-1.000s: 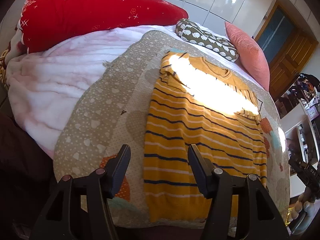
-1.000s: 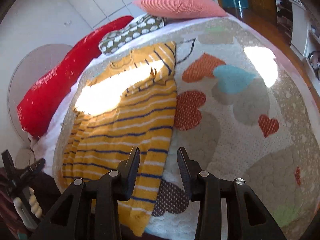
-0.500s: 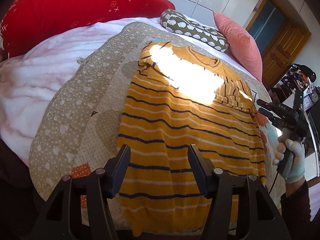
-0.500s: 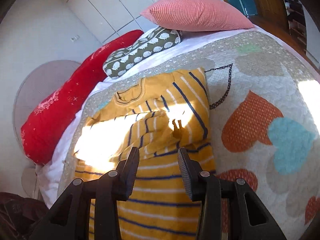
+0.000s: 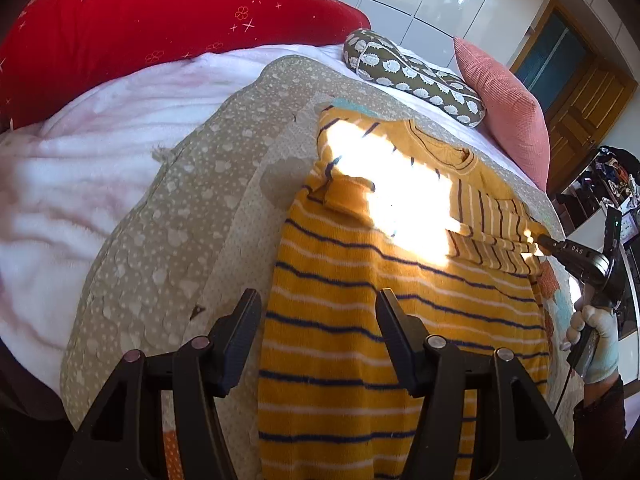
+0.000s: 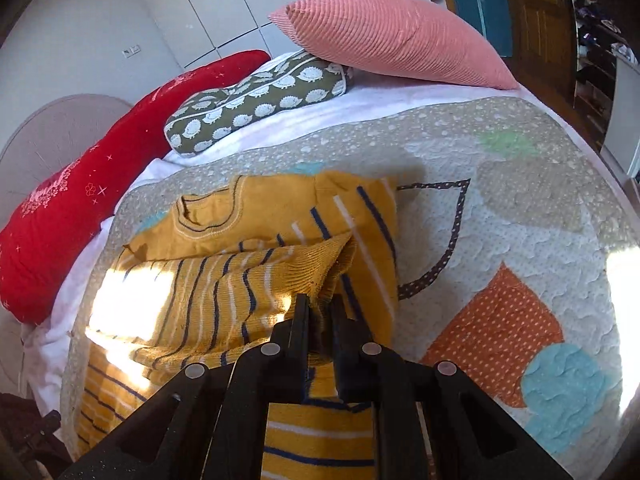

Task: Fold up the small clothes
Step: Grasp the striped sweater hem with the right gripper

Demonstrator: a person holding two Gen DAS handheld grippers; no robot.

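Left wrist view, left to right. Red cushion [image 5: 140, 28] at the far left head of the bed, lying on a white fleece blanket [image 5: 80, 168]. Next to it the beige patchwork quilt [image 5: 180, 232] covers the bed. Left hand-held gripper [image 5: 318, 332]: fingers spread wide, nothing between them, hovering over the near left edge of the yellow striped sweater [image 5: 380, 312]. Sweater lies flat on the quilt, neckline toward the pillows, hem toward the camera. A bright sun patch crosses the chest area; detail there is washed out. Left sleeve is folded in across the chest. Beyond the neckline: olive hedgehog-print pillow [image 5: 416, 72], then pink ribbed pillow [image 5: 504, 100]. At far right, the right hand-held gripper [image 5: 540, 242] meets the folded right sleeve at the sweater's edge, gripped by a gloved right hand [image 5: 592, 344].

Right wrist view, left to right. Red cushion [image 6: 100, 160], hedgehog-print pillow [image 6: 256, 100], pink ribbed pillow [image 6: 384, 36]. Right hand-held gripper [image 6: 320, 308]: jaws narrow, pinched on the ribbed cuff of the sweater [image 6: 240, 288] sleeve, which is bunched and slightly raised off the body of the garment. Cuff fabric fills the gap; grip looks firm, though the contact is partly shadowed. To the right, quilt [image 6: 500, 240] with orange and blue patches.
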